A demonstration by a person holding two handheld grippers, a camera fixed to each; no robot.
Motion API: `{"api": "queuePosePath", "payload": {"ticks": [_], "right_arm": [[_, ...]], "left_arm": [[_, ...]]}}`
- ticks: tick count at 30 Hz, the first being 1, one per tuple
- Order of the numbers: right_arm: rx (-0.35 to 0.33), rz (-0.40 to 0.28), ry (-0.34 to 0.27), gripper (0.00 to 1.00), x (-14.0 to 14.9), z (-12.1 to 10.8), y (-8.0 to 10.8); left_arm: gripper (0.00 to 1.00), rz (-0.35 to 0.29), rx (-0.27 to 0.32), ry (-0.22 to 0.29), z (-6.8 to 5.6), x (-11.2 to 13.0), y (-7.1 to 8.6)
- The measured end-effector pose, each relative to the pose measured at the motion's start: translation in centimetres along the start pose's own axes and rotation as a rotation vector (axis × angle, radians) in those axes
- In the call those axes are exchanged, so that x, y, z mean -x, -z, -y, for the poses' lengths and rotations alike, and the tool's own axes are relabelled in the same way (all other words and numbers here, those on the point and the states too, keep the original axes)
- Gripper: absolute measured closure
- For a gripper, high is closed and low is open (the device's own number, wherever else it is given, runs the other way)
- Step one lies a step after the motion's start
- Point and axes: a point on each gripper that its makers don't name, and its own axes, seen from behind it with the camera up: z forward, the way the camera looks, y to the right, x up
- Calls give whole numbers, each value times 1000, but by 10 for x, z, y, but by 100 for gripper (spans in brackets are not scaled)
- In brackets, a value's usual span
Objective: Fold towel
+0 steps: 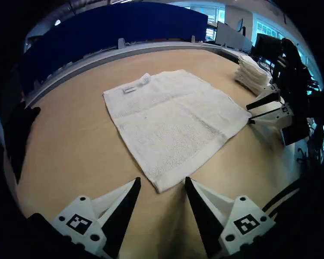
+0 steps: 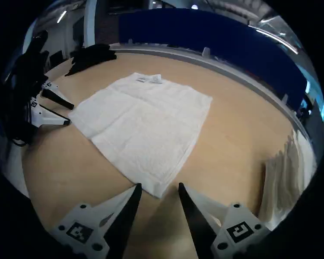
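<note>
Towel [image 1: 170,121] flat on desk [image 1: 75,142]: soft, light, limp. Pinch at corners. Left gripper [image 1: 162,180], right gripper [image 2: 158,185] jaws apart, each poised at corner.

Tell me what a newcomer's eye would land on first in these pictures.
A white terry towel lies spread out in the middle of the light wooden table. The left tool and the right tool are both open, each pointing at a different corner of it. A stack of folded white towels sits near the table's edge.
</note>
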Motion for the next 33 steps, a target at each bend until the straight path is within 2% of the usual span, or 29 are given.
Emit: {"api": "queuePosePath", "payload": {"ticks": [3,8,11,22,26,33], "right_arm": [[-16,5,-7,46,0,3,-1],[-27,6,-11,50,1,6,-1],[-35,5,-14,55,0,8,0],[-34,10,-22,65,0,9,1],[-33,11,-22,68,0,8,2],[-24,8,-16,79,-3,6,2]], "left_arm": [[32,3,-13,-9,2,1,-1],[40,11,-19,-13,1,1,0],[43,17,-20,-13,1,1,0],[52,34,-21,-14,-1,2,0],[67,37,-27,-10,0,3,1],[80,42,-43,-4,1,3,2]]}}
